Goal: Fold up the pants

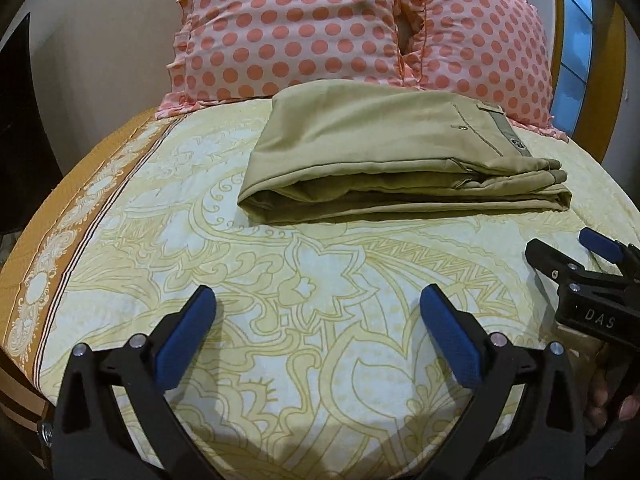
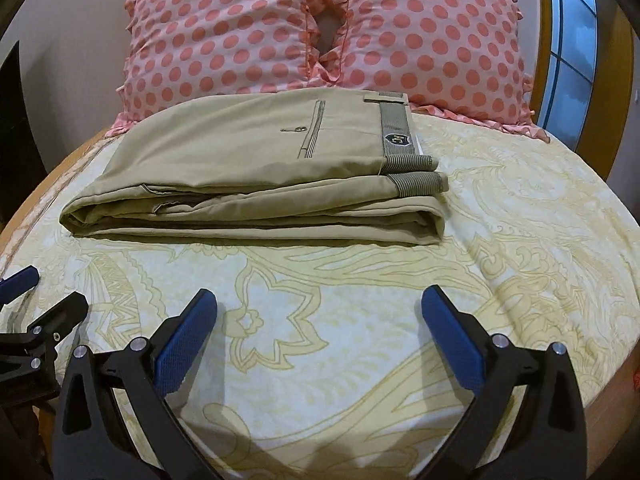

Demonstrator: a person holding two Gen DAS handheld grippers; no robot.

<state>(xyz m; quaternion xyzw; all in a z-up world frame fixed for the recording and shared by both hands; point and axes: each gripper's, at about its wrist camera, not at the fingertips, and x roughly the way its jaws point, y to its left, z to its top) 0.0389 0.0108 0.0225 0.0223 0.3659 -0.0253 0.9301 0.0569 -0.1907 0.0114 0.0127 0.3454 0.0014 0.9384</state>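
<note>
My left tongs [image 1: 318,308] and right tongs [image 2: 319,308] both gape wide, holding nothing, low over the bed [image 2: 520,216]. The pants [image 2: 256,176] lie folded ahead of both, well apart, before the dotted pillows [image 2: 248,36].

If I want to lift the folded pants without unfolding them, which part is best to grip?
Probably the rounded fold at the near left corner of the pants, approached low from the front: there the layers join, while the waistband end at right splits into loose edges.
</note>
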